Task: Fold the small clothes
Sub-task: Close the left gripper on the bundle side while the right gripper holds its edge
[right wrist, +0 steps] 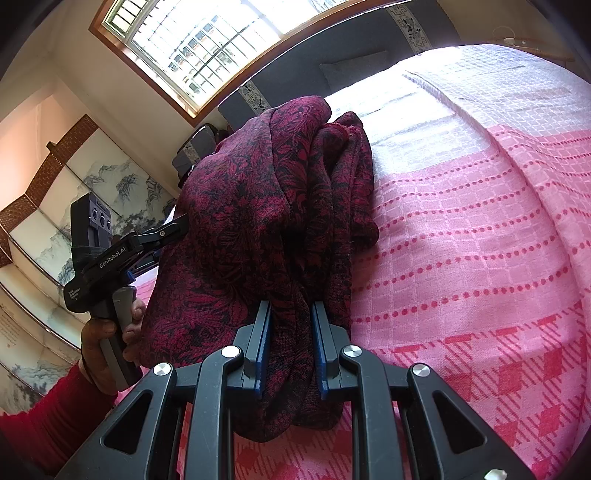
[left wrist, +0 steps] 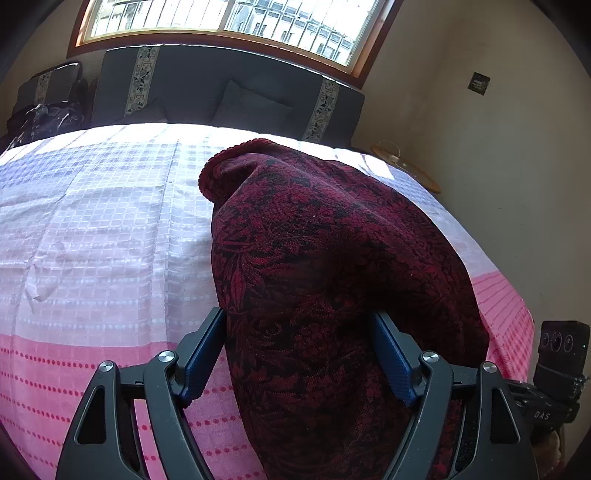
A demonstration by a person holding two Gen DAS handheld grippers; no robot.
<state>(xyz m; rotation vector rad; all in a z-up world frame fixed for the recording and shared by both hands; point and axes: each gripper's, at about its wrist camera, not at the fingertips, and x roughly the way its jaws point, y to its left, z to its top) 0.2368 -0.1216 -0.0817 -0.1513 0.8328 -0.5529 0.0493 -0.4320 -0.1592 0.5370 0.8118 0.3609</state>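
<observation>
Dark red floral garment (right wrist: pixel 258 229) is bunched and lifted off the pink checked bedspread (right wrist: pixel 480 258), hanging between the two grippers, near edge of the bed.

Right gripper (right wrist: pixel 290 314): jaws drawn close together, clamped on a gathered bundle of the cloth; fabric runs out past the fingers toward the far side and sags below them.

Left gripper (left wrist: pixel 297 325): jaws set wide, a thick fold of the garment fills the gap between the blue pads (left wrist: pixel 391 354). Whether the pads actually press on the cloth I can't tell. In the right wrist view it sits at the garment's left edge, held by a hand (right wrist: pixel 107 343) in a red sleeve (right wrist: pixel 48 421).

Key relation: cloth's long axis runs left-right between the two tools, both about equally near it, bulk drooping in the middle. My read: it is mid-fold, and the next move needs the span laid flat on the bed, away from the person.

Landing area on the bedspread to the far and right side looks free. Dark headboard (left wrist: pixel 229 85) and cushions sit at the far end under the window (left wrist: pixel 229 18), well apart. Round wooden piece (left wrist: pixel 410 168) at the far right edge, also clear of the path.
</observation>
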